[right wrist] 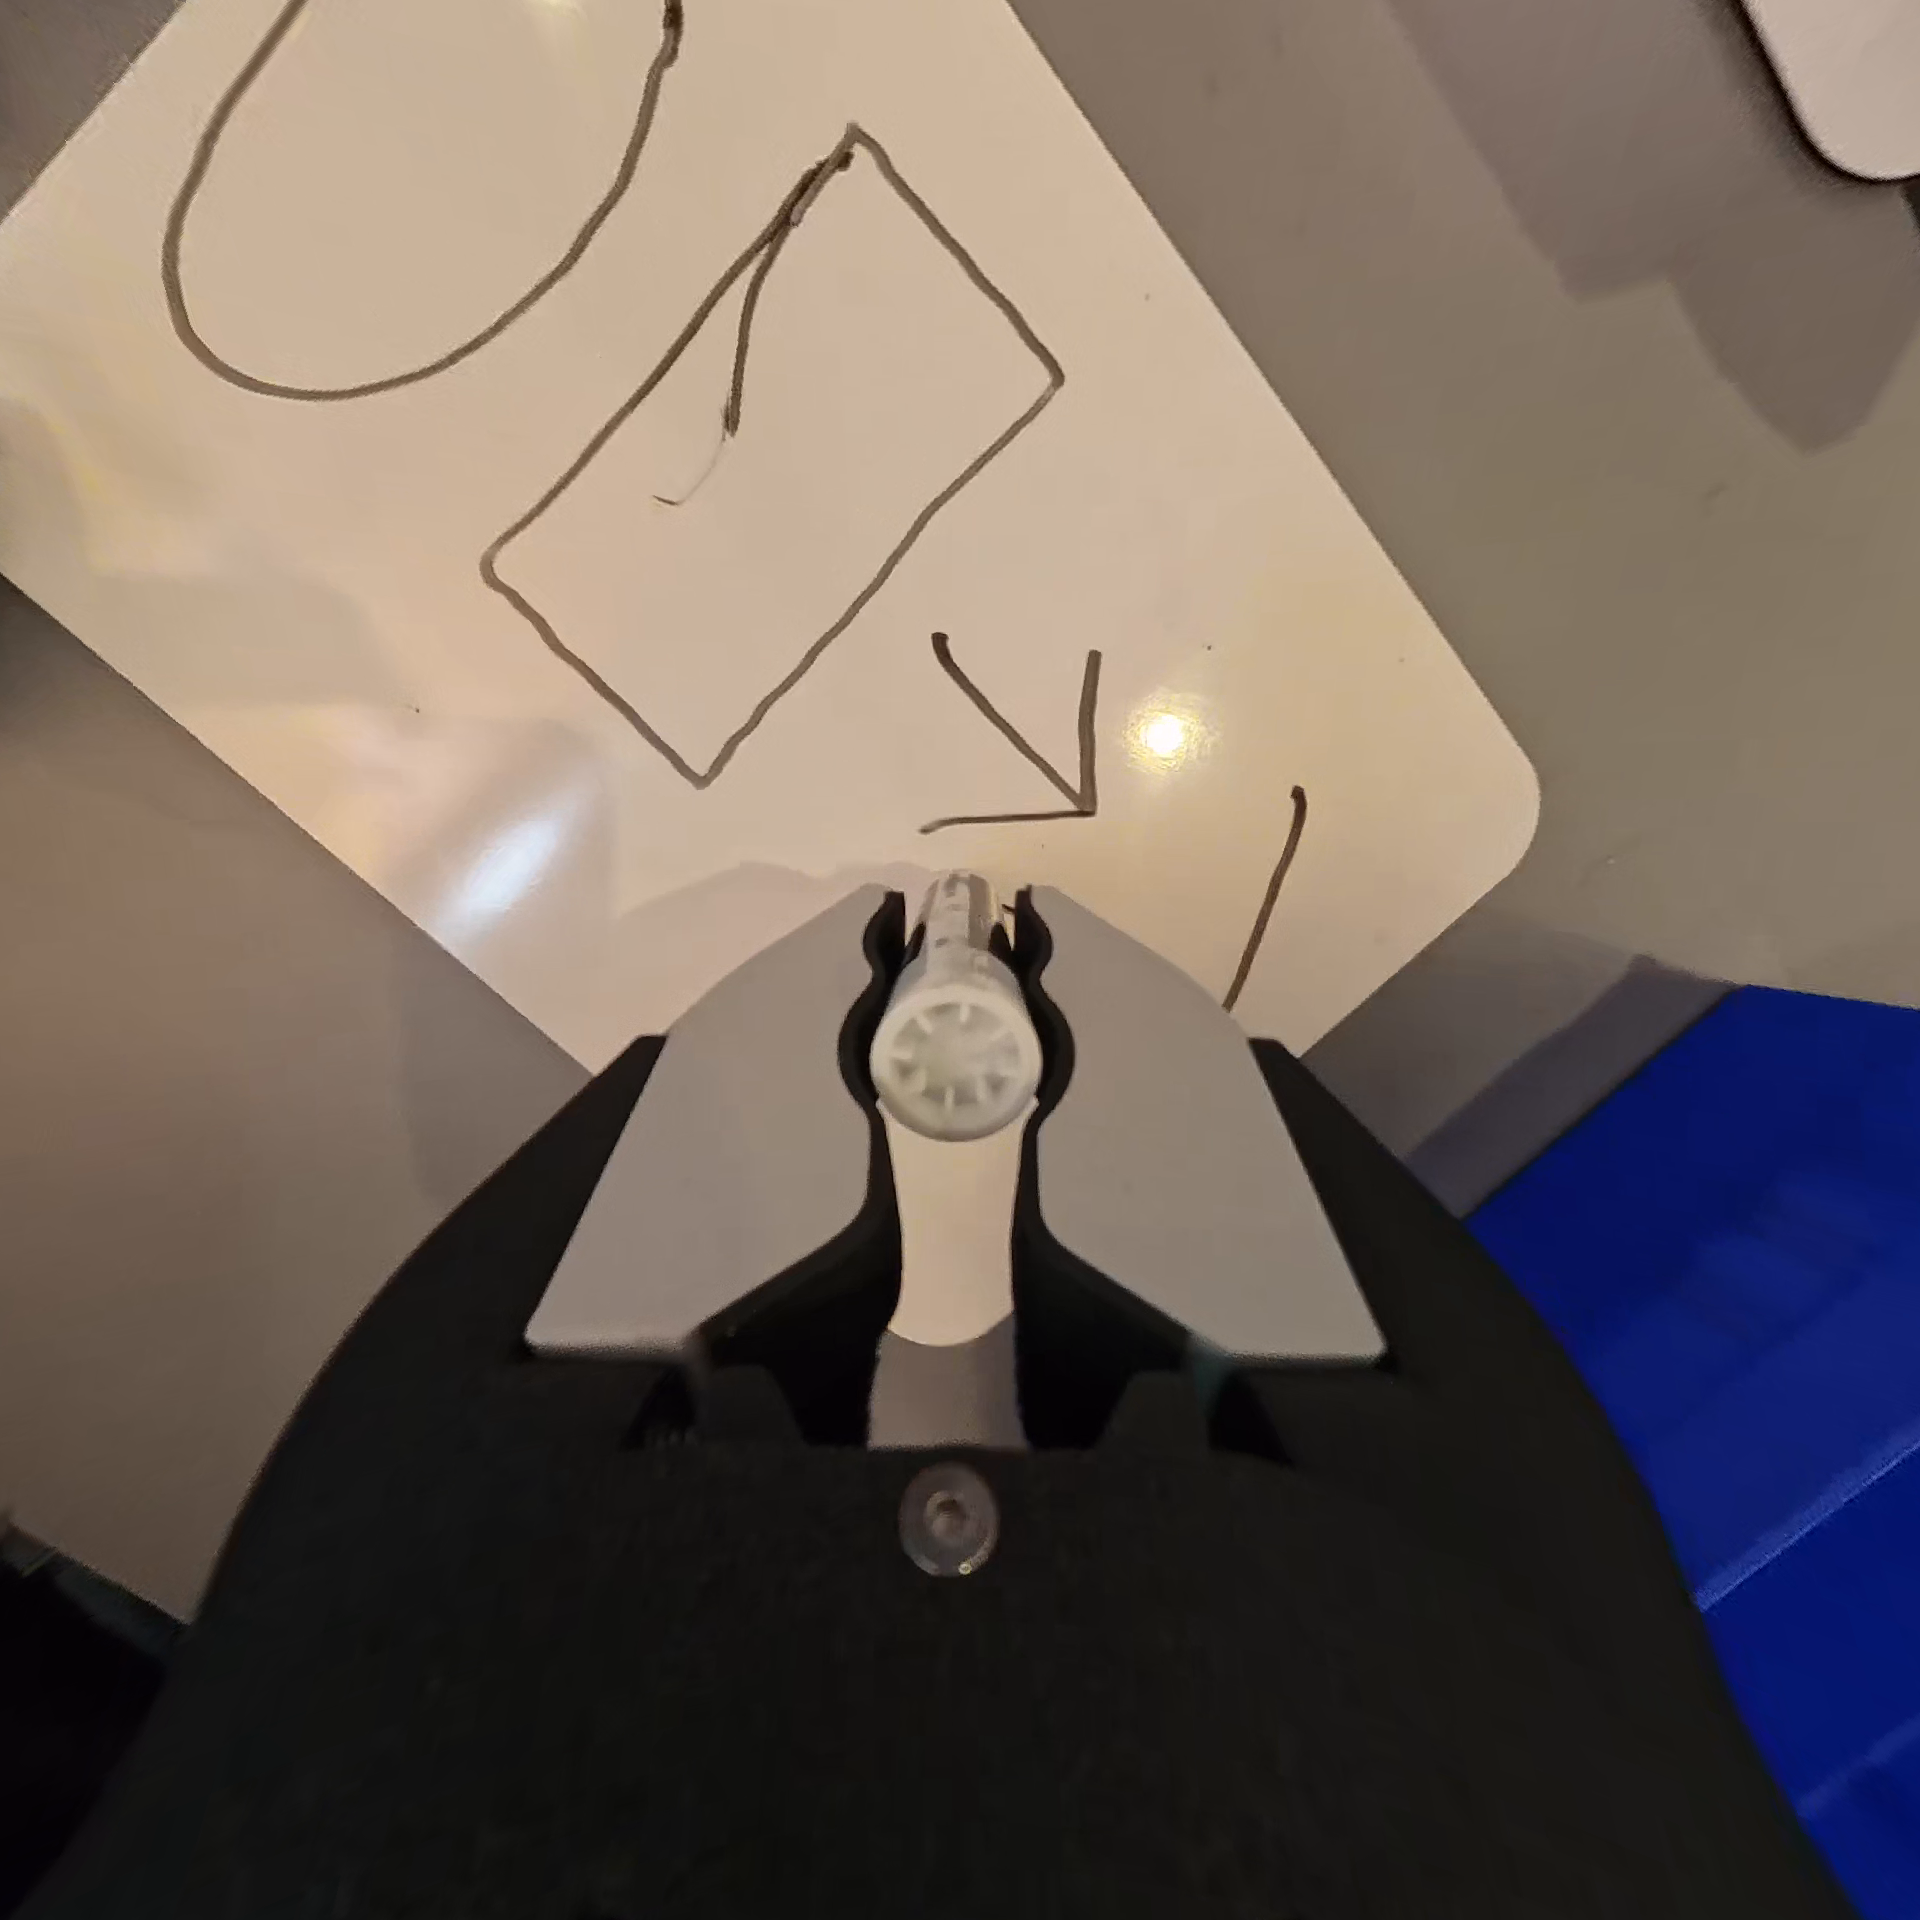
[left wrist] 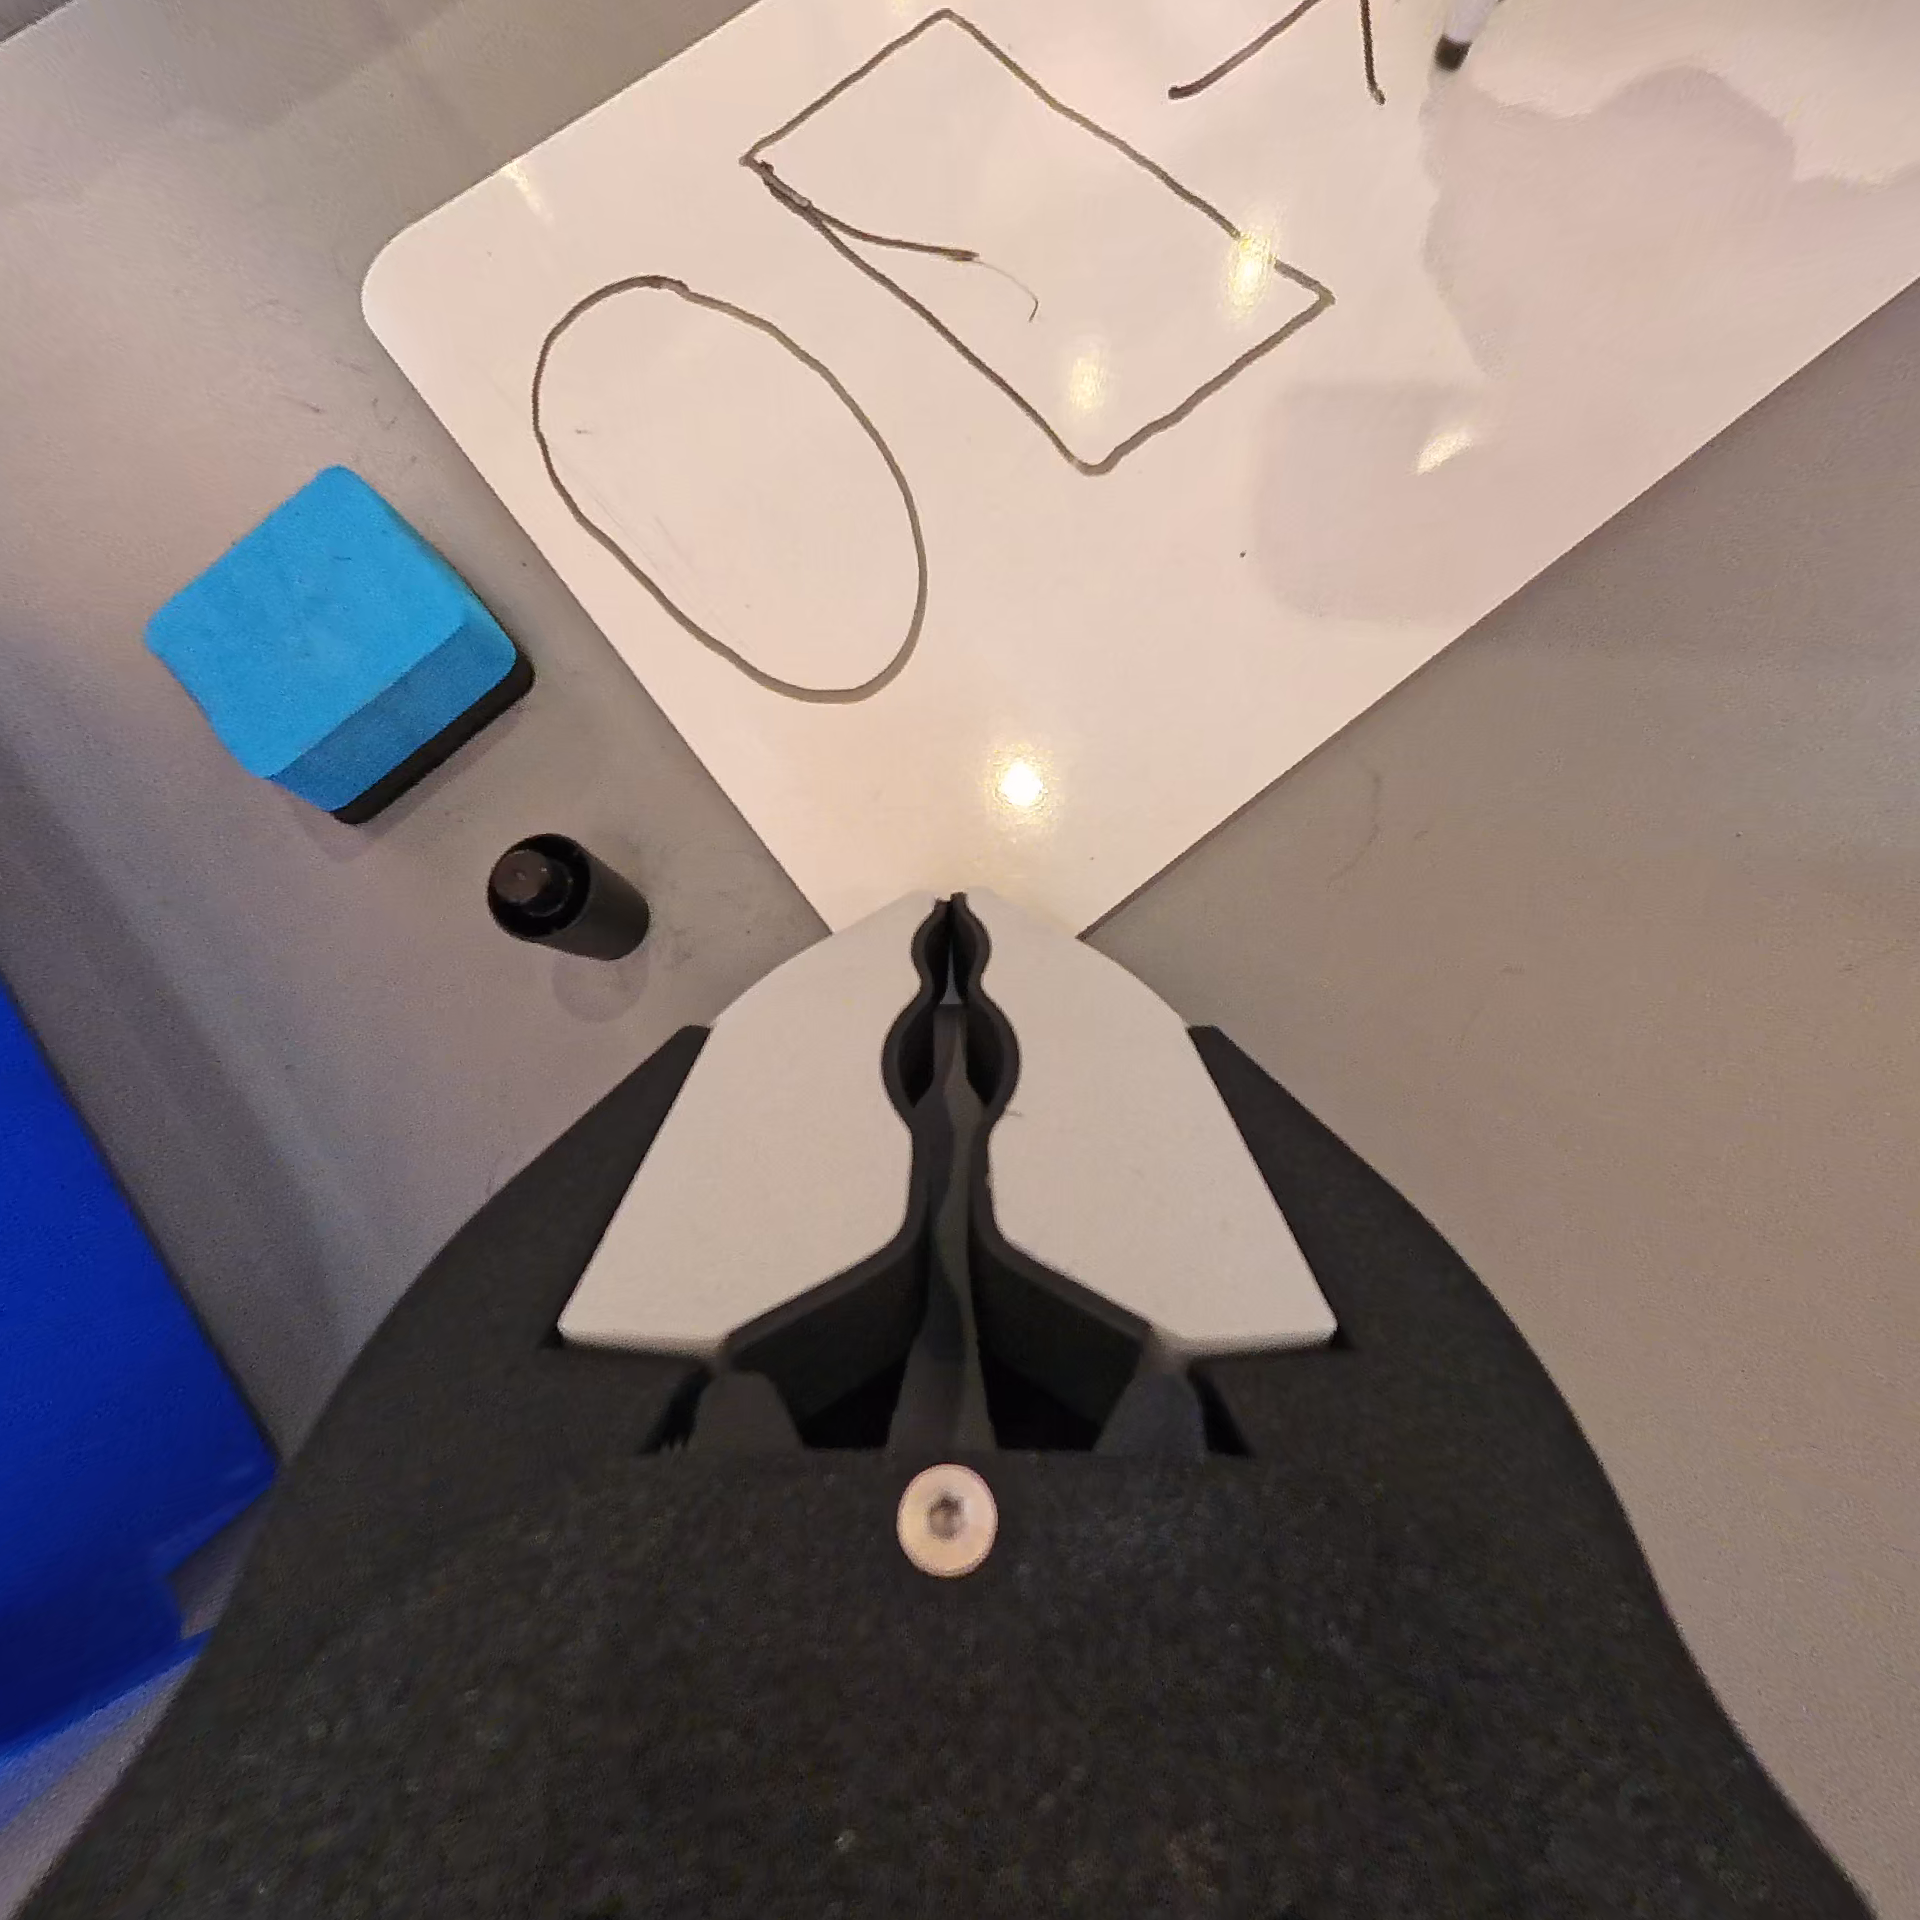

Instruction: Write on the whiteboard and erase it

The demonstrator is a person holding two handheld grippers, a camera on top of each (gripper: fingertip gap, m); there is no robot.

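Note:
A white whiteboard (left wrist: pixel 1039 644) lies flat on the grey table, with a drawn oval, a rectangle and some loose strokes. It also shows in the right wrist view (right wrist: pixel 416 582). My left gripper (left wrist: pixel 954 902) is shut and empty, over the board's near corner. A blue eraser (left wrist: pixel 322 634) with a black base and a black marker cap (left wrist: pixel 566 896) lie on the table left of the board. My right gripper (right wrist: pixel 956 896) is shut on a white marker (right wrist: pixel 956 1039), held pointing down at the board near the fresh strokes. The marker's tip (left wrist: pixel 1455 47) shows at the far edge.
A blue bin (left wrist: pixel 94 1351) stands at the left of the left wrist view, and one (right wrist: pixel 1704 1299) shows at the right of the right wrist view. A white object (right wrist: pixel 1860 73) sits at the top right corner. Grey table (left wrist: pixel 1558 935) surrounds the board.

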